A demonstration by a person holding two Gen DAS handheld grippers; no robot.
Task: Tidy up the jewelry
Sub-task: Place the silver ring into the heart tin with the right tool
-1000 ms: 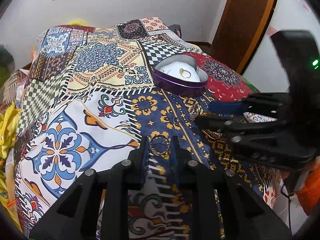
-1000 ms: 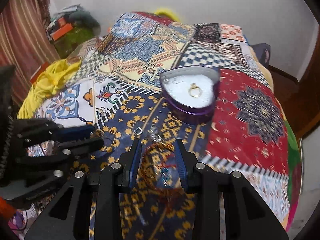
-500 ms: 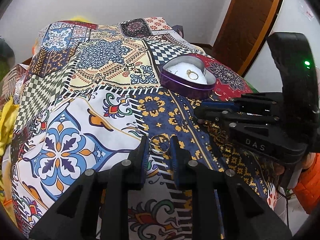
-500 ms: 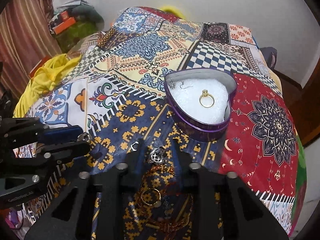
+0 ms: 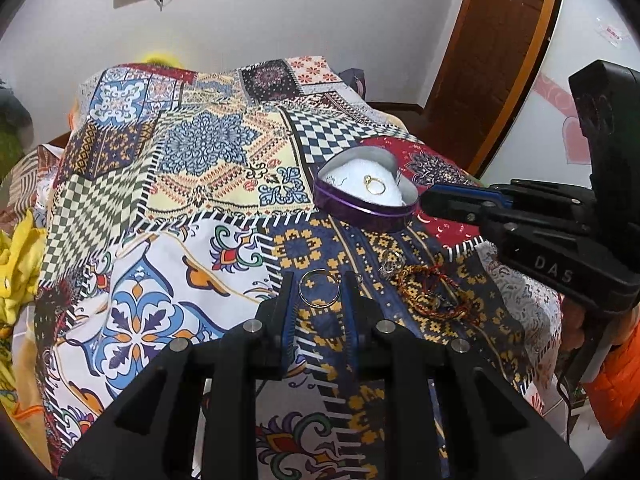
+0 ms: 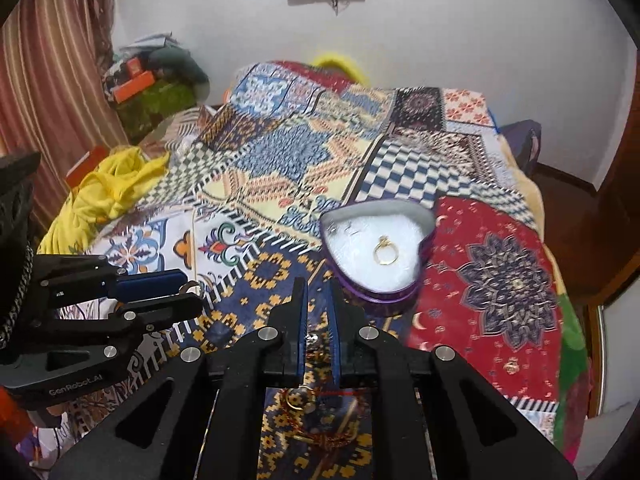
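My left gripper [image 5: 319, 286] is shut on a gold ring [image 5: 319, 289] and holds it above the patterned bedspread. It shows at the left of the right wrist view [image 6: 188, 294]. A purple heart-shaped tin [image 5: 362, 209] with white padding holds a gold ring [image 5: 375, 185], also in the right wrist view [image 6: 385, 252]. My right gripper [image 6: 317, 294] has its jaws nearly together with nothing visible between them; it hovers near the tin [image 6: 404, 300]. A red and gold bracelet [image 5: 434, 290] and a small silver charm [image 5: 390, 266] lie on the bedspread below it.
The patterned bedspread [image 5: 208, 160] covers the whole bed. Yellow cloth [image 6: 108, 188] lies at its left edge. A wooden door [image 5: 496, 52] stands at the right. Clutter [image 6: 152, 92] sits by the striped curtain.
Both grippers have risen and moved toward the tin. My right gripper's jaws have closed from wide apart to nearly together. The left still holds the ring.
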